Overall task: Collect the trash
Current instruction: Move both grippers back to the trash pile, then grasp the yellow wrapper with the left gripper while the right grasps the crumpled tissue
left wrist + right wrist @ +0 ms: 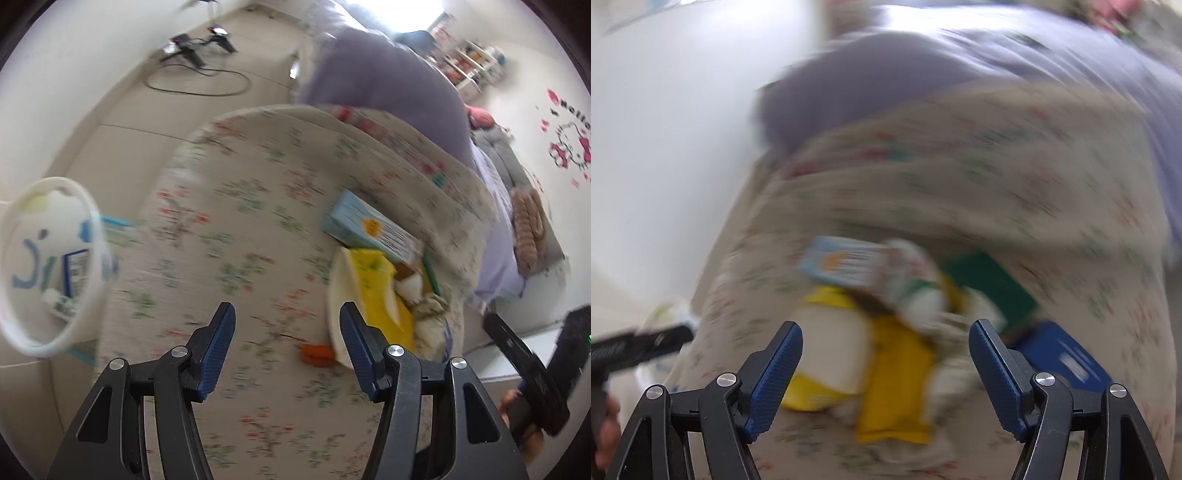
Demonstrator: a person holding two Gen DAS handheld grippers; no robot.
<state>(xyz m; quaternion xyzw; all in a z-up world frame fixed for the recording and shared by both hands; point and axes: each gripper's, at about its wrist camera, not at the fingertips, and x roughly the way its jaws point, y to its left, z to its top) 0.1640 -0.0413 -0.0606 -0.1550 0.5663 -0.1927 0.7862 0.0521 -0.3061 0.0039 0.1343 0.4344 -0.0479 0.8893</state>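
Floral cotton, cream with small red and green sprigs, covers the bed (pixel 258 206) beneath both pairs of fingers. Both views are smeared by motion.

The left gripper (pixel 287 354) has its two blue-padded fingers (pixel 218 347) apart, nothing between them but the bedcover. Just beyond the right-hand finger lies one heap of trash (pixel 384 280): one pale blue carton (pixel 373 225), one yellow wrapper (pixel 376 284), crumpled whitish paper, and one small orange scrap (pixel 316 353) close between the fingertips. Well off to the left of the fingers stands one white bin (pixel 51 266), tilted in view, with a few packets inside.

The right gripper (pixel 885 363) also has its fingers (pixel 775 380) spread wide and empty. The same heap (pixel 886 339) sits between and just beyond them: the blue carton (pixel 842 264) farthest, yellow wrappers (pixel 897 373) nearest, one dark green flat piece (pixel 993 288) and one dark blue booklet (pixel 1067 358) beyond the right-hand finger. The exact count of yellow pieces cannot be told through the blur.

Past the heap, one lilac pillow (pixel 388 85) lies on the bed. The room has a pale tiled floor (pixel 229 107) with one loop of black cable (pixel 199 79), white walls, a pink cartoon-cat wall sticker (pixel 569 140) and a shelf of bright items (pixel 472 62).
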